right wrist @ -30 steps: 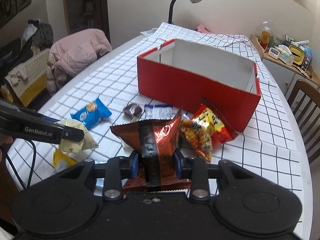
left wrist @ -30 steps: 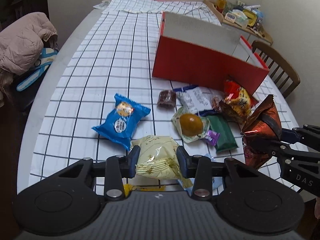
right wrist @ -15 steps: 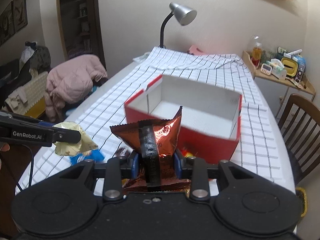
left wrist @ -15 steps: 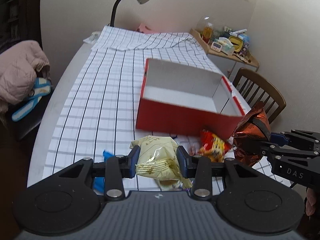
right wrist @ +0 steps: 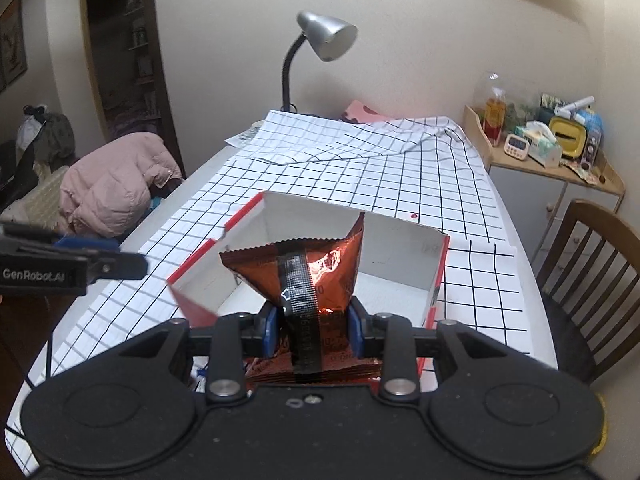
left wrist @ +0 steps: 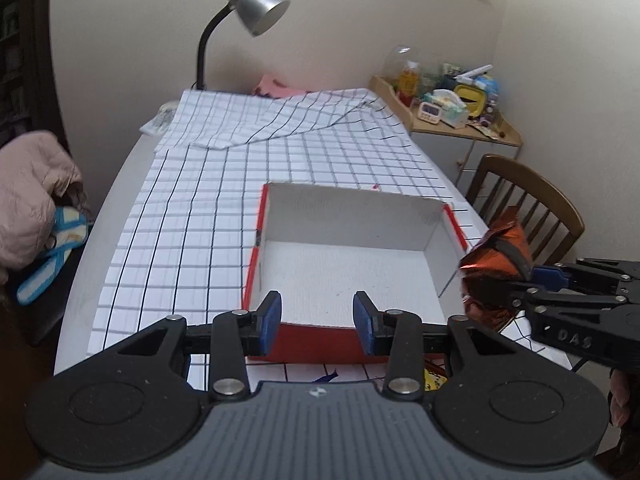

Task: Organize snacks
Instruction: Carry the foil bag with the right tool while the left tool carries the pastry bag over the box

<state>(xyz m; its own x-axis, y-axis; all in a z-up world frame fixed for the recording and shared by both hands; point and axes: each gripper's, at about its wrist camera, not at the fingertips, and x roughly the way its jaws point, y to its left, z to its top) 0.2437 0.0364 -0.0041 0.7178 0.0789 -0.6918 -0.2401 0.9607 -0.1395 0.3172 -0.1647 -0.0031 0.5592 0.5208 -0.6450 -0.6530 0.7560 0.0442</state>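
The red box [left wrist: 256,264] with a white inside stands on the checked tablecloth, and nothing shows inside it. My left gripper [left wrist: 316,308] hovers over its near wall, its blue pads apart with nothing between them. In the right wrist view it reaches in from the left edge, left gripper [right wrist: 136,266]. My right gripper [right wrist: 313,318] is shut on a copper foil snack bag [right wrist: 308,264] and holds it upright before the box [right wrist: 400,240]. From the left wrist view the bag [left wrist: 492,264] hangs at the box's right corner in the right gripper [left wrist: 520,280]. The pale yellow packet is nowhere in view.
A silver desk lamp [left wrist: 256,8] stands at the table's far end behind a folded checked cloth [left wrist: 280,120]. A wooden chair [left wrist: 528,200] and a cluttered sideboard [left wrist: 452,104] are on the right, a pink jacket [left wrist: 28,196] on the left. Scraps of loose snacks [left wrist: 434,380] peek out under the left gripper.
Both grippers have risen and moved forward to the box. The pale yellow packet that sat between the left jaws is gone from them. The loose snacks dropped below the view.
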